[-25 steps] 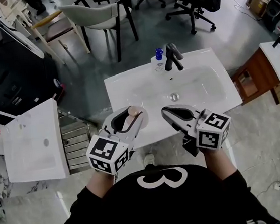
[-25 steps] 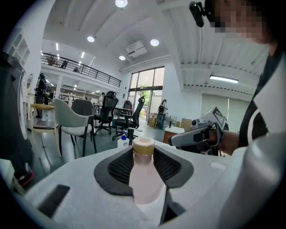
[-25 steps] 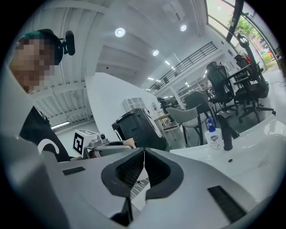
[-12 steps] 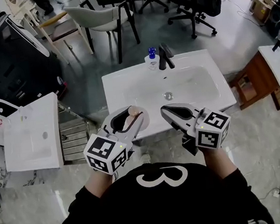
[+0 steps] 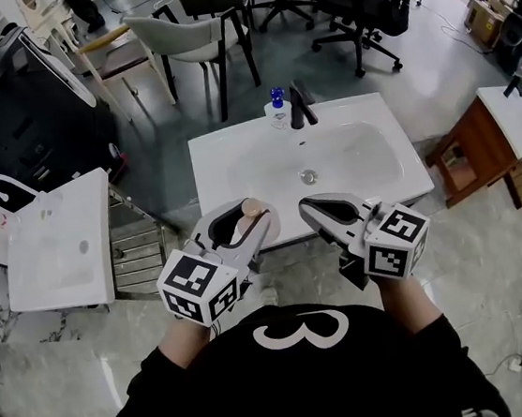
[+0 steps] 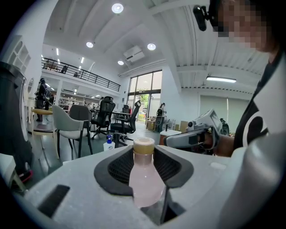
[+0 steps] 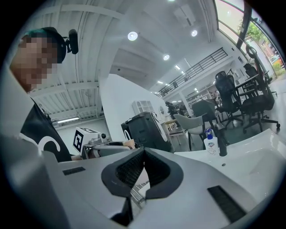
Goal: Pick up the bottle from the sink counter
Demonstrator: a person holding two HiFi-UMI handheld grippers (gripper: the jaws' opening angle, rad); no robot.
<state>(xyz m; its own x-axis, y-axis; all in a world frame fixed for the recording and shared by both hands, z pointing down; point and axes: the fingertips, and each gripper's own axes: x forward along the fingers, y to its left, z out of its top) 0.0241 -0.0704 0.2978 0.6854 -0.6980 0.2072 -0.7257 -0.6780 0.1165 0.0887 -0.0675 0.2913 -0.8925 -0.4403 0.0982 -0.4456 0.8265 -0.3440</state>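
By the glossy white sink counter [image 5: 226,155], left claw [image 5: 243,214] clamps a rounded pink bottle [image 6: 144,176]; right claw [image 7: 142,151] closed.

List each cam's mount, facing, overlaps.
Head view: on person's head, steeply down at sink counter; left tool, right tool, black shirt show.
Left gripper view: rides left tool, along jaws clamping pink bottle; right tool at right.
Right gripper view: rides right tool, along shut empty jaws toward sink counter.
Shared: soap bottle, all three.
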